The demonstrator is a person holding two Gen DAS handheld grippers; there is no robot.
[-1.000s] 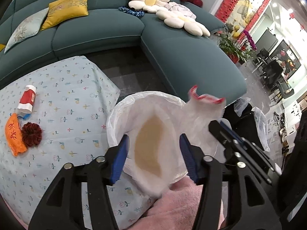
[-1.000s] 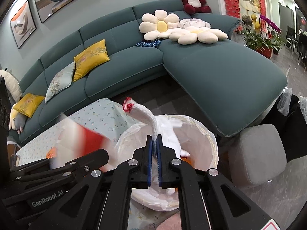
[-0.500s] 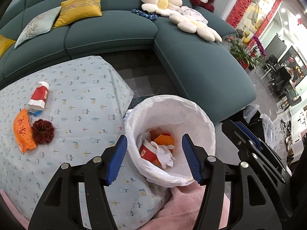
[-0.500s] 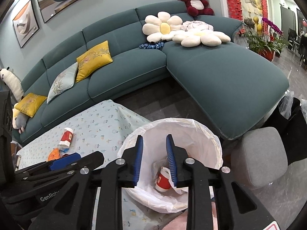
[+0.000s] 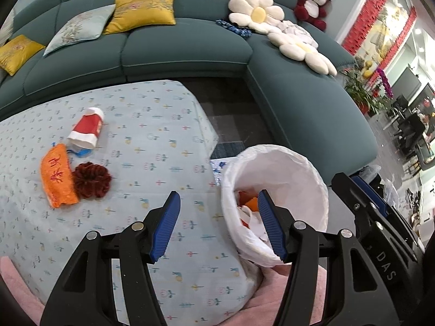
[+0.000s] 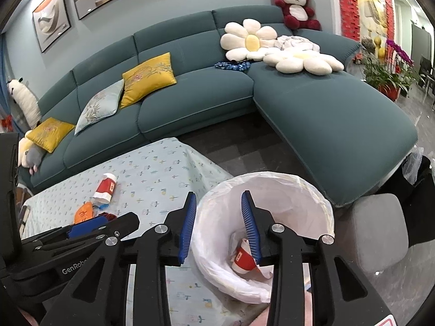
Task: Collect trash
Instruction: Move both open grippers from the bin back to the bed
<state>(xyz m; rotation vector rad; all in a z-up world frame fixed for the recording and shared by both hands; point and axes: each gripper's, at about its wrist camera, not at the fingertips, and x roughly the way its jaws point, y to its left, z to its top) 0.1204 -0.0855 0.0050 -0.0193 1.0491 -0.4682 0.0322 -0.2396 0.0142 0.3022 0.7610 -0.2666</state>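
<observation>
Even, fairly bright indoor light is cast from above with only soft shadows, glare is seen at the far right, straight lines are bent by fisheye distortion, and corners are darkened by vignetting.

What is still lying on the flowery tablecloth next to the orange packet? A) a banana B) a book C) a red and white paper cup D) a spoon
C: the red and white paper cup lies on its side just beyond the orange packet.

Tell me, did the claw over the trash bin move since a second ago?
Yes. The right gripper dropped its white wrapper, its jaws are opening with nothing between them, and it has drifted toward the near rim of the trash bin.
</observation>
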